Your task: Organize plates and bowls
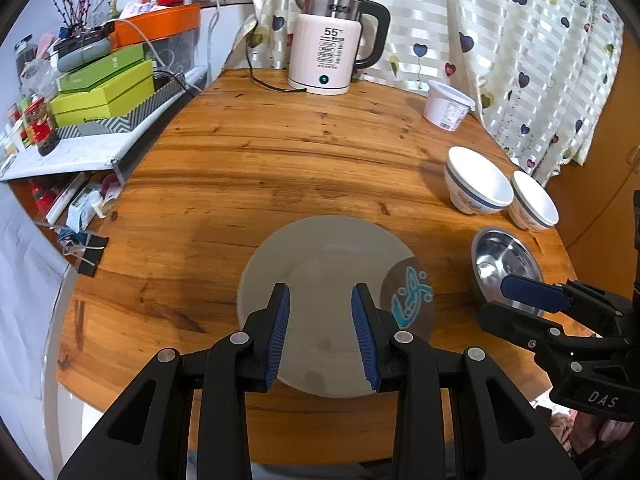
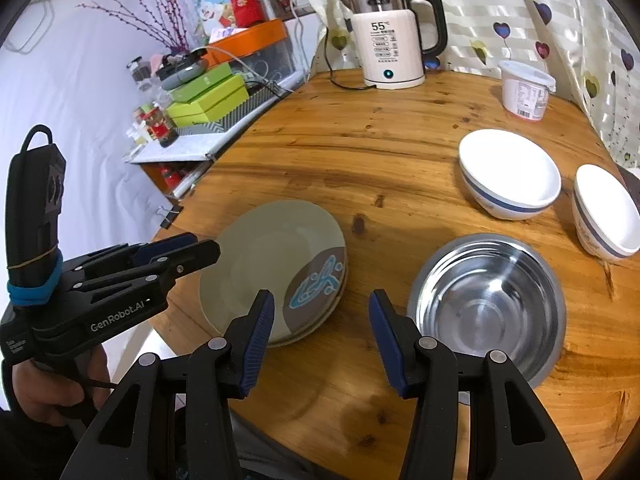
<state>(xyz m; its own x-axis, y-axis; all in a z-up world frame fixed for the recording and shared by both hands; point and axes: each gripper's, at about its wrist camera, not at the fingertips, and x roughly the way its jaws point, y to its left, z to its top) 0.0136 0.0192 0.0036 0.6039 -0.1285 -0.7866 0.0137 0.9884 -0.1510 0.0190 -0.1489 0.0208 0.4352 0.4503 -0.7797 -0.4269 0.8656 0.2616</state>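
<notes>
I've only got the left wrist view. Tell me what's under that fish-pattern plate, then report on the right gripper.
Observer: In the right wrist view the plate tops a stack. At least one more rim shows beneath its right edge.
Operator: Now the right gripper.
Observer: The right gripper is open with nothing between its pads, over bare table between the stack and the steel bowl.
Operator: Check inside that bowl.
Observer: It's empty across the whole bottom.
</notes>
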